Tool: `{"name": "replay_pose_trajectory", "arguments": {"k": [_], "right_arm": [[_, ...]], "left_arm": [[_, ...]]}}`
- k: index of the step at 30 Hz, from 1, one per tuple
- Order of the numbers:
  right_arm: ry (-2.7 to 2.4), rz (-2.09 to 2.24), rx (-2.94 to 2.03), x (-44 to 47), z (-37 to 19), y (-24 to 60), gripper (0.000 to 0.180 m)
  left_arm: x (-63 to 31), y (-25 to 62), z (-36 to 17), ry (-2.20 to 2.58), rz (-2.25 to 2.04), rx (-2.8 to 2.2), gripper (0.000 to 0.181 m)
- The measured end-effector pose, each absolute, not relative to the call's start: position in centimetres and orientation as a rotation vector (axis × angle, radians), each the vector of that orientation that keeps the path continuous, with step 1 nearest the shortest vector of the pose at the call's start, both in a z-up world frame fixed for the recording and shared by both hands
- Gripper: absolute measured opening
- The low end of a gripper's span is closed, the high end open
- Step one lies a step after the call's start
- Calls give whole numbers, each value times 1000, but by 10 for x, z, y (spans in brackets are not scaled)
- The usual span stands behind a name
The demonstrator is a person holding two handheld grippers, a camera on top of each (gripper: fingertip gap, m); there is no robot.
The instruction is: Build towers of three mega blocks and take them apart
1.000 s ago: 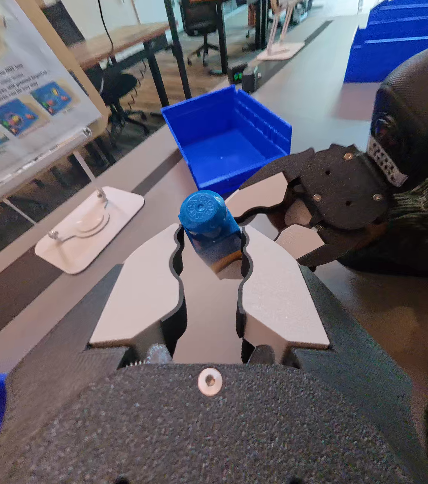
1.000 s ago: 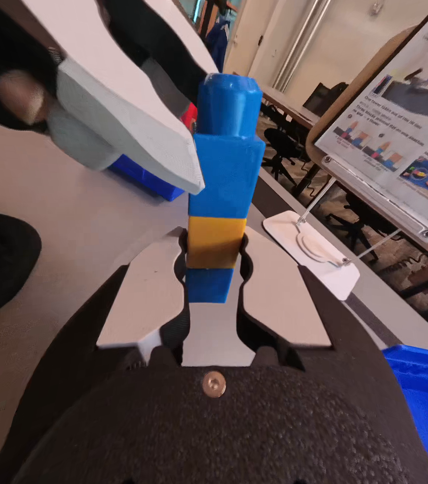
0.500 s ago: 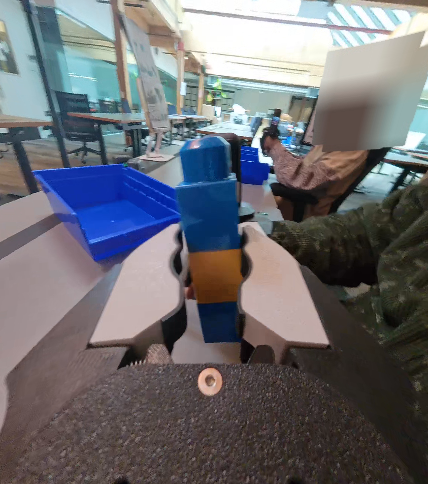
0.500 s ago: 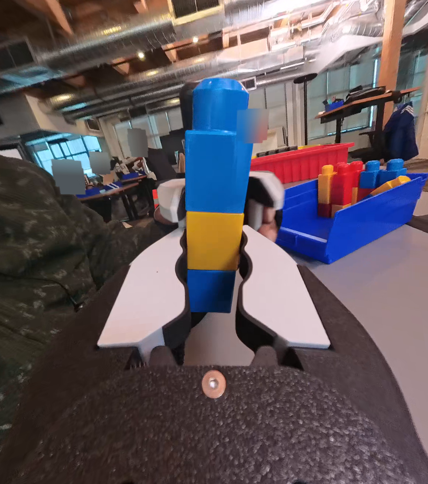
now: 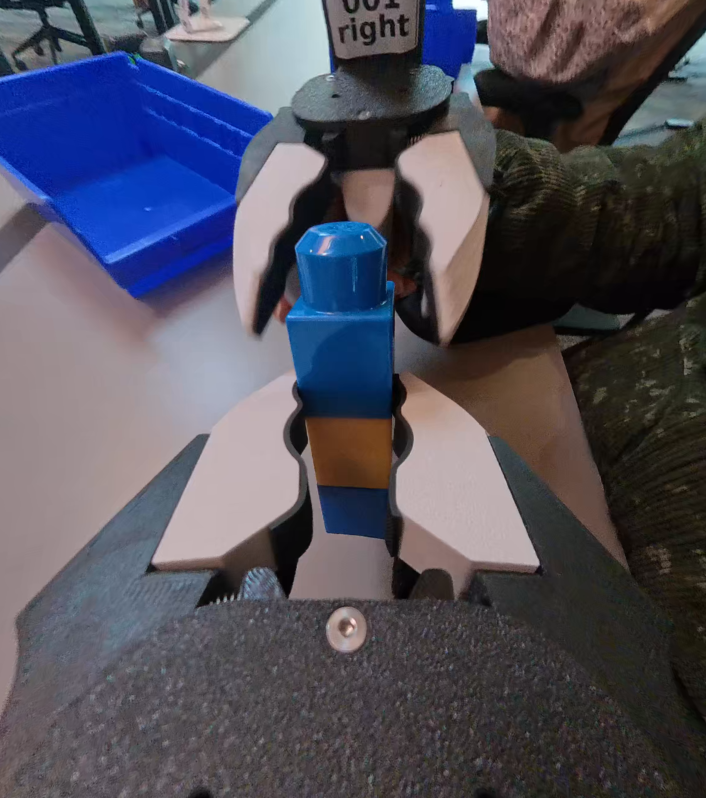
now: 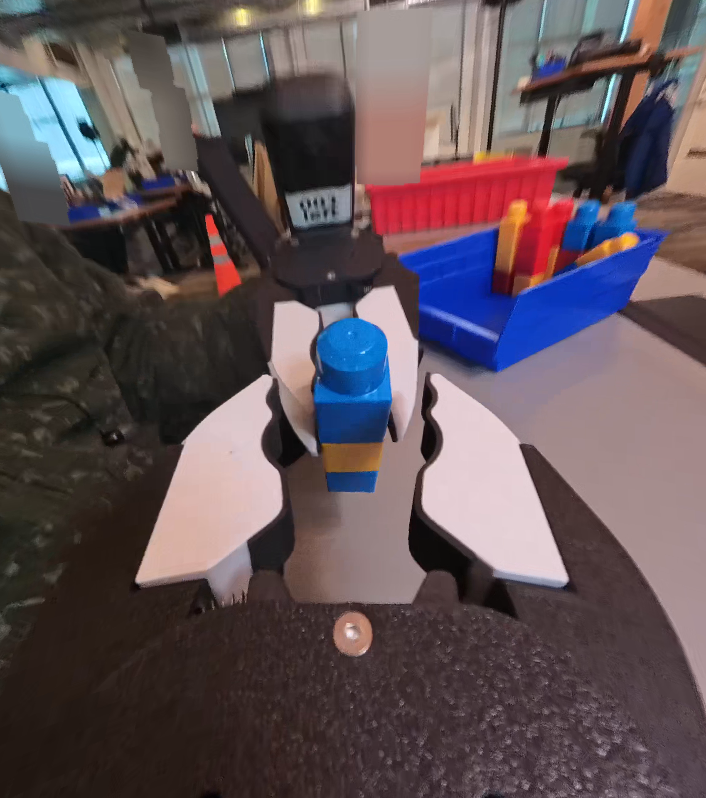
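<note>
Holding the tower (image 5: pixel 349 432) upright above the desk (image 5: pixel 62 388), left claw (image 5: pixel 347 457) clamped on it | right claw (image 6: pixel 349 436) wide, facing | advice: grip top blue block (image 5: pixel 342 341) squarely, pull straight.

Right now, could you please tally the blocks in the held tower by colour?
Blue blocks: 2, the top block and the bottom block
Yellow blocks: 1, the middle block
Total: 3, clamped in the left gripper; the right gripper is open.
</note>
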State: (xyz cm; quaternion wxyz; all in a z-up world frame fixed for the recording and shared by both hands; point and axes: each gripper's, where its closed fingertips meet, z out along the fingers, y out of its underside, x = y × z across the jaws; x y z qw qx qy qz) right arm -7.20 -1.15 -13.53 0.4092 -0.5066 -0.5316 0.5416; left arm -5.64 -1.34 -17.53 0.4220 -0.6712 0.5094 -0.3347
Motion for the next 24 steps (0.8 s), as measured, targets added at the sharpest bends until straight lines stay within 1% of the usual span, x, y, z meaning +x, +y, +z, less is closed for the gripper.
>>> {"name": "replay_pose_trajectory", "arguments": {"k": [1,2,3,5,8,12,13,15,16,17,19,21,24], "right_arm": [[-1390,1309,-1313,-78,-147,-14,54],[-1421,1259,-1329,-81,-154,-14,39],[-1424,1227,-1329,-81,-156,-14,36],[-1419,1239,-1311,-80,-150,-15,36],[-1348,1284,-1278,-74,-138,-11,36],[-1311,1335,-1261,-67,-134,-8,36],[-1275,1375,-1232,-64,-125,-7,36],[-1012,1579,-1060,-34,-70,3,36],[-906,1610,-994,-12,-47,12,36],[-851,1540,-969,7,-35,21,36],[-811,1368,-1003,28,-36,36,37],[-761,1317,-1072,35,-50,51,36],[-849,1209,-1287,15,-91,71,36]], "left_arm": [[-54,-15,-179,1294,-826,-1690,37],[-56,-12,-184,1298,-790,-1712,37],[-56,-12,-183,1300,-797,-1690,37],[-55,-15,-177,1289,-845,-1628,37],[-57,-12,-183,1322,-774,-1578,39],[-52,-12,-181,1278,-891,-1627,37],[-53,-14,-183,1301,-913,-1646,36],[-66,-9,-217,1416,-741,-1745,36],[-67,-10,-223,1416,-771,-1756,36],[-66,-11,-222,1387,-828,-1768,36],[-65,-4,-208,1305,-881,-1743,36],[-66,5,-202,1239,-880,-1730,36],[-74,17,-203,1158,-840,-1724,36]]}}
